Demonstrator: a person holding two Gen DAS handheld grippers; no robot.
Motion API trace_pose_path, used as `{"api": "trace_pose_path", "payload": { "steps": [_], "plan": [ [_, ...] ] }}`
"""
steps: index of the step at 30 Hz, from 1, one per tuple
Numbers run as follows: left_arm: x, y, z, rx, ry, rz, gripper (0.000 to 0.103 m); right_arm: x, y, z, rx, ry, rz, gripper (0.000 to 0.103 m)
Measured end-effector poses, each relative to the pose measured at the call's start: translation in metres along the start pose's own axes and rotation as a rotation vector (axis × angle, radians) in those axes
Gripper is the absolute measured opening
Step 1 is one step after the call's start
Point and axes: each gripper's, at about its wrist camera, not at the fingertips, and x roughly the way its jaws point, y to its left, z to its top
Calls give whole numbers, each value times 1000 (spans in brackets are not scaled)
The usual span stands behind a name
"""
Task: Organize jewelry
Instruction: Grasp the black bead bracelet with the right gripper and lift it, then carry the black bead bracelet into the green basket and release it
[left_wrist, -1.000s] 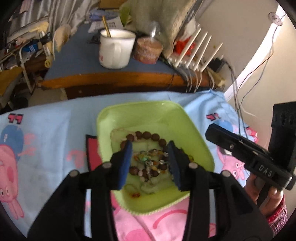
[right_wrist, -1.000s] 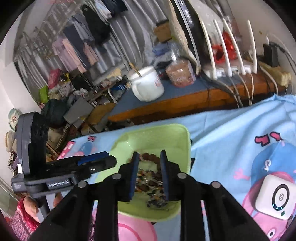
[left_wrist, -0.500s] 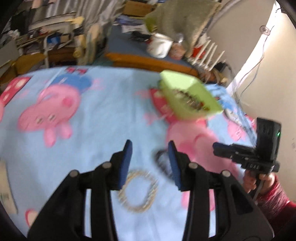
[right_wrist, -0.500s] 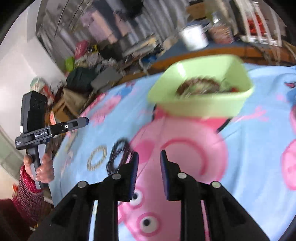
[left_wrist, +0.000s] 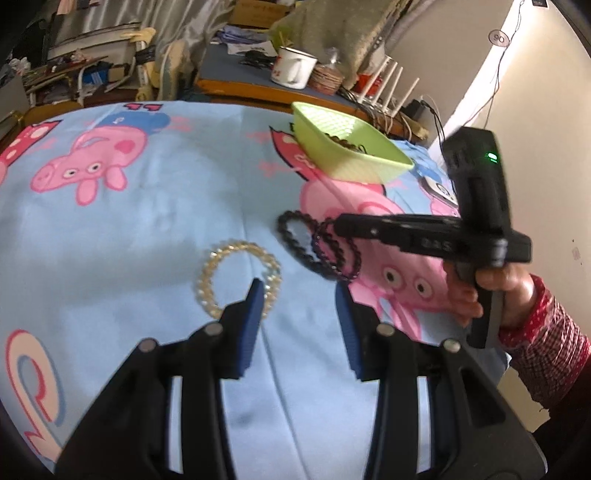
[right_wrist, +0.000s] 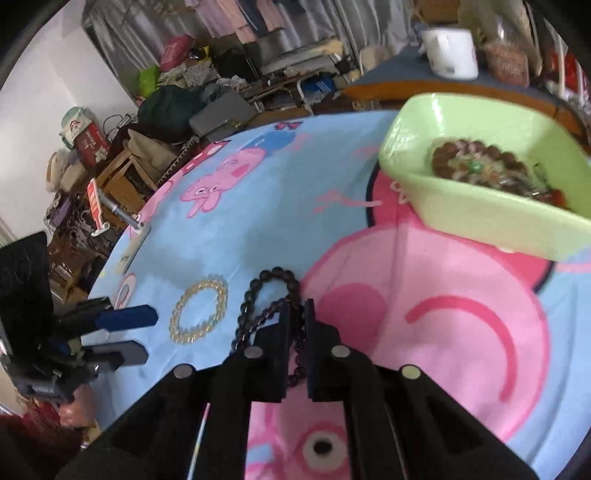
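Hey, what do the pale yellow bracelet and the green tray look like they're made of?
Yellow bracelet: translucent round beads, glossy, likely glass, crystal or resin; the blue cloth shows through them. Green tray: moulded plastic, smooth and shiny, with light glare on its inner wall.

open cloth (left_wrist: 155, 229) left of bracelets (left_wrist: 240, 280); green tray (left_wrist: 354, 147) blocks far right.

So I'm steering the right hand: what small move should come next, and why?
Probably lift a little. The right tongs look shut on the dark purple bracelet, which lies against the black bracelet on the cloth; a short rise would separate them before heading for the green tray.
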Motion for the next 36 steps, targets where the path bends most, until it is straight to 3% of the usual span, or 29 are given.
{"api": "trace_pose_path", "payload": {
  "steps": [5,8,12,14,17,22,25,26,27,32,36],
  "plan": [
    [21,-22,0,15,40,-48,38,-57,-24,-51,85,-65,-59,0],
    [36,-48,2,76,62,-72,38,-86,-43,-79,147,-92,-143,0],
    [58,-95,9,201,89,-71,38,-115,-59,-108,227,-128,-155,0],
    [69,-113,13,237,106,-74,38,-123,-57,-112,214,-143,-184,0],
    [86,-132,19,281,126,-63,38,-125,-51,-110,185,-155,-216,9],
    [113,-133,20,281,193,10,38,-114,-37,-97,113,-156,-225,9],
    [113,-129,19,279,182,23,25,-100,-30,-90,46,-128,-270,9],
    [112,-130,17,287,177,29,19,-93,-29,-89,28,-104,-272,1],
    [112,-130,15,291,175,17,7,-86,-29,-89,17,-85,-271,0],
    [109,-130,13,293,166,-13,7,-85,-26,-87,10,-109,-189,0],
    [87,-128,36,261,110,-69,7,-107,-20,-73,7,-190,-165,0]
  ]
}}
